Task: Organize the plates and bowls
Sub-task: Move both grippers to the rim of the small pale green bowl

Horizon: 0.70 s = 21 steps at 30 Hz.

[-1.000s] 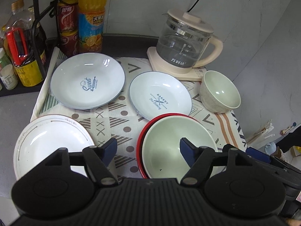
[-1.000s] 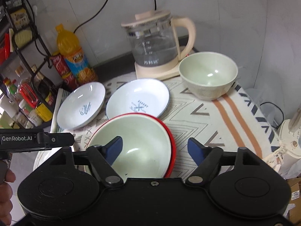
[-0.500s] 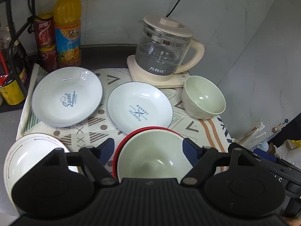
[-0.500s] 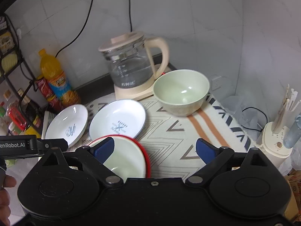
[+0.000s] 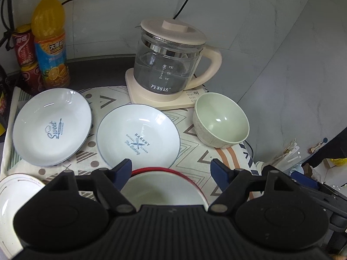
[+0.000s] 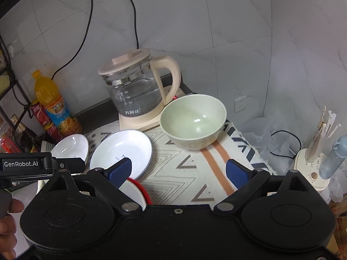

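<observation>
A pale green bowl nested in a red-rimmed plate (image 5: 164, 186) lies right below my left gripper (image 5: 171, 169), which is open and empty. Beyond it lie a white "Bakery" plate (image 5: 138, 136) and a white "Sweet" plate (image 5: 52, 127). A white ringed plate (image 5: 13, 197) sits at the near left. A second pale green bowl (image 6: 195, 121) stands upright by the kettle. My right gripper (image 6: 177, 171) hangs open above the patterned mat, short of that bowl, nothing between its fingers. The red-rimmed plate (image 6: 141, 190) shows under its left finger.
A glass kettle (image 5: 169, 65) on a cream base stands at the back. An orange juice bottle (image 5: 51, 39) and red cans (image 5: 23, 47) stand at the back left. A chopstick holder (image 6: 314, 151) and blue bottle (image 6: 331, 158) sit off the mat's right edge. A person's hand (image 6: 8, 227) holds the left gripper.
Both grippers have pulled back from the green bowl on the red plate and swung right, toward the kettle and second bowl. The right gripper's jaws have widened.
</observation>
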Available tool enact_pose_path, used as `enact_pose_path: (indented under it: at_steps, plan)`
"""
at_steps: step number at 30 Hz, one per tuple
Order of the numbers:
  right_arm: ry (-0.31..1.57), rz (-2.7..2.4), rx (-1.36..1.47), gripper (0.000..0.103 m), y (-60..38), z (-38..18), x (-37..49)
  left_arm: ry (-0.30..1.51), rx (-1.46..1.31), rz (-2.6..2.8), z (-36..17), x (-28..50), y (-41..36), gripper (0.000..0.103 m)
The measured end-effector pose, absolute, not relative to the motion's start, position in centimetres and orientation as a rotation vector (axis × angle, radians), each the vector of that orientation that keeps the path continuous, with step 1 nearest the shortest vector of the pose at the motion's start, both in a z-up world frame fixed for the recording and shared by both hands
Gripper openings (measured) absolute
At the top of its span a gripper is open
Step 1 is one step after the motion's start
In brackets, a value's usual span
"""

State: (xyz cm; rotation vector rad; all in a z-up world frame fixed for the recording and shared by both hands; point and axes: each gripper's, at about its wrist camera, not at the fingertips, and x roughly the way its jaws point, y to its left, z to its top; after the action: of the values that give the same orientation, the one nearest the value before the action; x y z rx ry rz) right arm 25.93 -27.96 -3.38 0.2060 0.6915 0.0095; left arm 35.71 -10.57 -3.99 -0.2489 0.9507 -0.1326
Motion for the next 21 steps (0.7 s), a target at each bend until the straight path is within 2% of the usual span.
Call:
enact_pose_path:
  at_steps: [9, 21]
  plan:
    - [0.707, -0.008, 0.223, 0.093, -30.1, -4.2, 29.2, 0.974, -0.262, -0.146, -5.4, 39.9, -12.3, 0.078]
    - [0.762, -0.003, 0.25, 0.073, -32.7, -6.1, 34.7, 0.998, -0.277, -0.177, -8.1, 46.1, -15.3, 0.074]
